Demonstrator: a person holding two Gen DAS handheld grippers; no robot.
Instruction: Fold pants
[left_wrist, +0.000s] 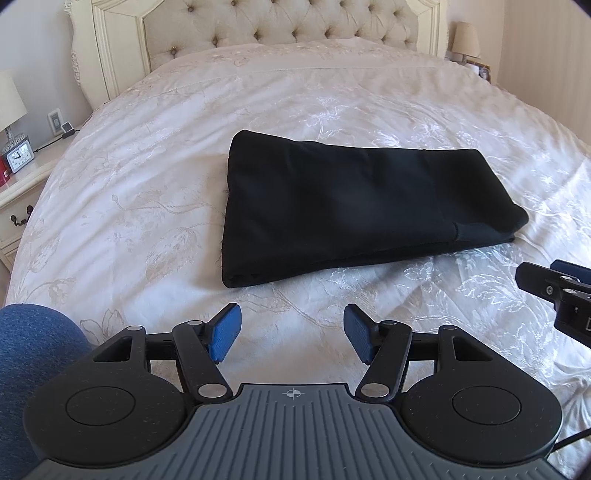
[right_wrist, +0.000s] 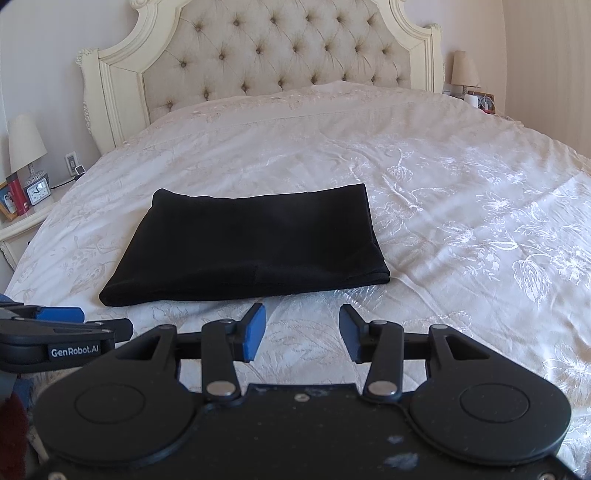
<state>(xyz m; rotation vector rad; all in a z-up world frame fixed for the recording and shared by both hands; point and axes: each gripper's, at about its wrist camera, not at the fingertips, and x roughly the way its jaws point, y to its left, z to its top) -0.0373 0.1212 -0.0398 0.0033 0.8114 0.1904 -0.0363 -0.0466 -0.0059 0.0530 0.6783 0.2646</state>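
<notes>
Both tongs hover low over the bed (left_wrist: 147, 206), level and pointing toward the headboard (right_wrist: 280, 48). The left tongs (left_wrist: 292, 338) are spread wide, blue pads (left_wrist: 224, 338) apart with nothing between them. The right tongs (right_wrist: 302, 332) are likewise wide open and empty, touching nothing. The pants (left_wrist: 351, 206), black and folded into a flat rectangle, lie mid-frame on the bedspread, just beyond both pairs of fingertips.
</notes>
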